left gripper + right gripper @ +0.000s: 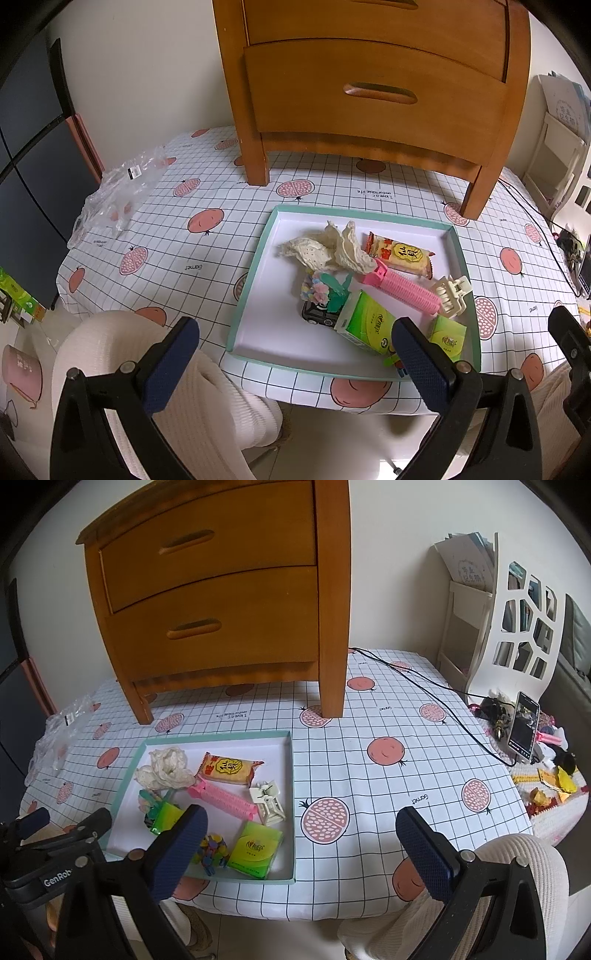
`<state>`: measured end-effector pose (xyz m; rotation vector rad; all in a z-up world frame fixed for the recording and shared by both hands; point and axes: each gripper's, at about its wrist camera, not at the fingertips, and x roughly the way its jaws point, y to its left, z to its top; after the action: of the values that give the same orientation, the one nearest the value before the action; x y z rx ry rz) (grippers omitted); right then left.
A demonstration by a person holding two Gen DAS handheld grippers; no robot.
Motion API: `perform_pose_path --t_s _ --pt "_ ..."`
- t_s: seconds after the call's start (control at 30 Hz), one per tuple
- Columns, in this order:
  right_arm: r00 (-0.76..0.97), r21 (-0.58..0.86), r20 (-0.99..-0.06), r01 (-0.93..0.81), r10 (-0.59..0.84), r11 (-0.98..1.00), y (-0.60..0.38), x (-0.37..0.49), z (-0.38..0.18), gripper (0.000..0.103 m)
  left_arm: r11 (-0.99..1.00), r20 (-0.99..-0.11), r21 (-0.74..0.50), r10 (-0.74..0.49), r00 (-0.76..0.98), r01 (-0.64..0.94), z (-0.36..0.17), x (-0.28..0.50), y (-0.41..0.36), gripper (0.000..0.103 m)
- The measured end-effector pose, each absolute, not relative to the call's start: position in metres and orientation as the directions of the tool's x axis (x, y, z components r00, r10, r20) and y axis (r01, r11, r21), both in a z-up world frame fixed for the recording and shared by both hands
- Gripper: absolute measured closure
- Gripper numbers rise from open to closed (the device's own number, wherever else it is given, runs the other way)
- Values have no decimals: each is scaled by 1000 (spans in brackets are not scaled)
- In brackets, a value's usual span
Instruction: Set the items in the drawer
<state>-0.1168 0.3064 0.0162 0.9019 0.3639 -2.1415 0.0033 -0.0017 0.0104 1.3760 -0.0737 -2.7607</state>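
Both tools idle at the near edge of the tabletop (369, 738), angled down. Left tool (295, 358) has its fingers wide apart, nothing between them; right tool (301, 849) the same, empty.

Items all sit in the teal-rimmed tray (251, 280) in the middle of the tabletop: lace cloth (325, 247), snack packet (400, 254), pink hair roller (402, 291), cream claw clip (452, 295), two green tissue packs (365, 325) (448, 338), plus small hair accessories at the tray's near and left parts.

Wooden cabinet (221, 602) stands just beyond the tray's far side. Both drawers look shut; lower drawer (214, 627) has a recessed slot handle (194, 628).

My read: nothing is stowed yet, so step one is opening a drawer.
- Use one tool for the handle, hooking a finger into the slot rather than pinching the face.
- Pull straight toward the near side; the cabinet sits on a cloth and may slide, so brace it with the other tool if needed.
- The tray is close to the drawer's path; check clearance or shift the tray nearer first.
- Then take rigid items first: tissue pack, roller.
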Motion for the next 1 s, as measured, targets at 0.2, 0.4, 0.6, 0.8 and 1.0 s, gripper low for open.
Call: perform_pose_path --t_s 0.2,0.4,0.6,0.8,1.0 --pt "-455 33 -700 749 -551 -662 307 -116 19 0 -997 -793 69 -74 -605 31 14 3 -2 0" --pt "-454 34 -698 750 -553 -660 306 -116 20 0 -987 -797 62 -140 -587 150 15 2 -4 0" --pt "-454 33 -700 751 -552 -660 306 -116 18 0 -988 -808 51 -128 -576 148 11 -1 -4 0" --pt "-452 37 -698 752 -556 -658 305 -120 18 0 -992 -801 32 -100 -590 125 13 -9 -4 0" --pt "-445 86 -650 762 -616 -641 287 -148 39 0 -991 -764 -76 -12 -645 109 36 -43 -22 0"
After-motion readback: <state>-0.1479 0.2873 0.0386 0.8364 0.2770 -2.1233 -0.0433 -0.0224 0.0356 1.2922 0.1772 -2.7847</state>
